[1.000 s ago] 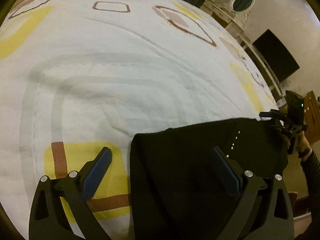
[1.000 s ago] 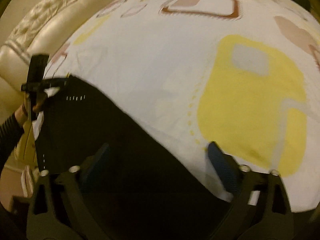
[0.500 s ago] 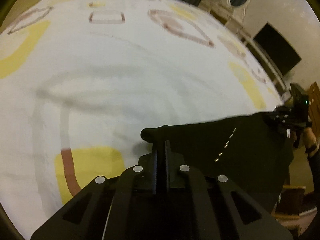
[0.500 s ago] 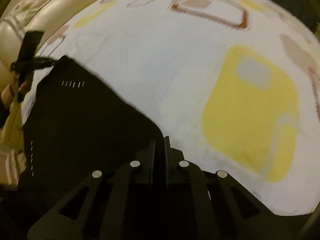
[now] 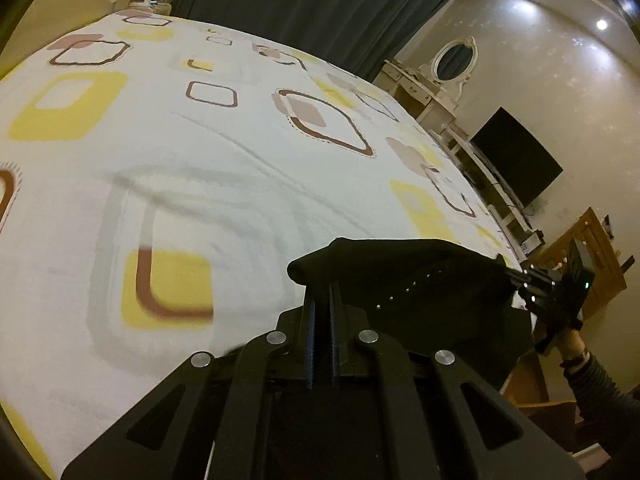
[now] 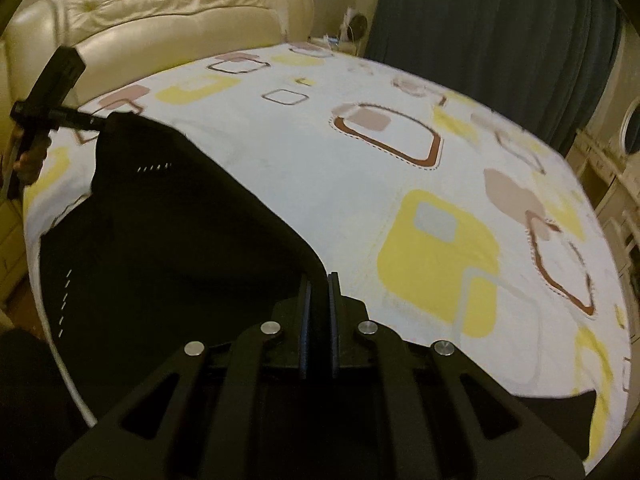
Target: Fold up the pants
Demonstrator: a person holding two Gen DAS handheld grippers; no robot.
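Note:
The black pants (image 5: 404, 284) hang as a stretched sheet above the patterned bedsheet (image 5: 208, 148). My left gripper (image 5: 322, 294) is shut on one corner of their top edge, the cloth bunched over its tips. At the far right of this view my right gripper (image 5: 505, 269) pinches the other corner, a hand (image 5: 570, 344) behind it. In the right wrist view my right gripper (image 6: 319, 280) is shut on the pants (image 6: 180, 240), which reach left to my left gripper (image 6: 99, 120). A row of pale stitches shows on the cloth.
The bed (image 6: 320, 152) fills both views, with a cream tufted headboard (image 6: 160, 12) behind it. A dark curtain (image 5: 320, 8), a dresser with an oval mirror (image 5: 456, 60), a black TV (image 5: 516, 156) and a wooden piece (image 5: 588, 264) stand past the far side.
Both grippers went from open around the pants' edge to shut on it. They then rose, lifting that edge off the bed, and both views now point higher into the room.

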